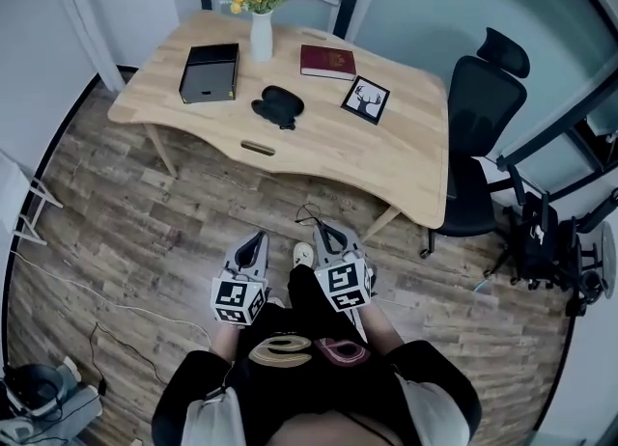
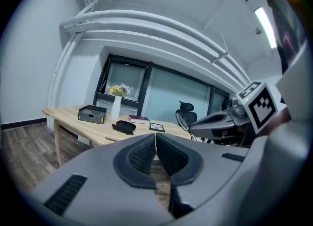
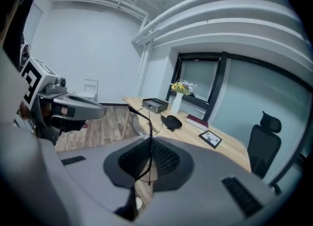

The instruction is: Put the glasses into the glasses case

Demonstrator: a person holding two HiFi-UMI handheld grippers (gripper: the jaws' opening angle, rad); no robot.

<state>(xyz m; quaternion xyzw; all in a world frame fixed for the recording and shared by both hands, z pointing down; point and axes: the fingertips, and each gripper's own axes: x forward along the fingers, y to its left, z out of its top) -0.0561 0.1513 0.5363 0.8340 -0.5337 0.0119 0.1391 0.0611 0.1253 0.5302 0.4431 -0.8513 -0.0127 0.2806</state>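
The black glasses case (image 1: 278, 104) lies open near the middle of the wooden table (image 1: 406, 159); it also shows as the dark case (image 2: 123, 126) in the left gripper view and the dark case (image 3: 172, 121) in the right gripper view. I stand well back from the table with both grippers held low before me. My right gripper (image 1: 323, 229) is shut on thin wire-framed glasses (image 3: 142, 117), whose frame sticks up past the jaws; the same glasses (image 1: 309, 212) show faintly at its tip. My left gripper (image 1: 256, 238) is shut, its pads (image 2: 146, 151) together with nothing between them.
On the table stand a black box (image 1: 210, 71), a white vase of flowers (image 1: 262, 34), a red book (image 1: 327, 61) and a framed deer picture (image 1: 366, 99). A black office chair (image 1: 483, 145) is at the table's right end. Wooden floor (image 1: 145, 232) lies between me and the table.
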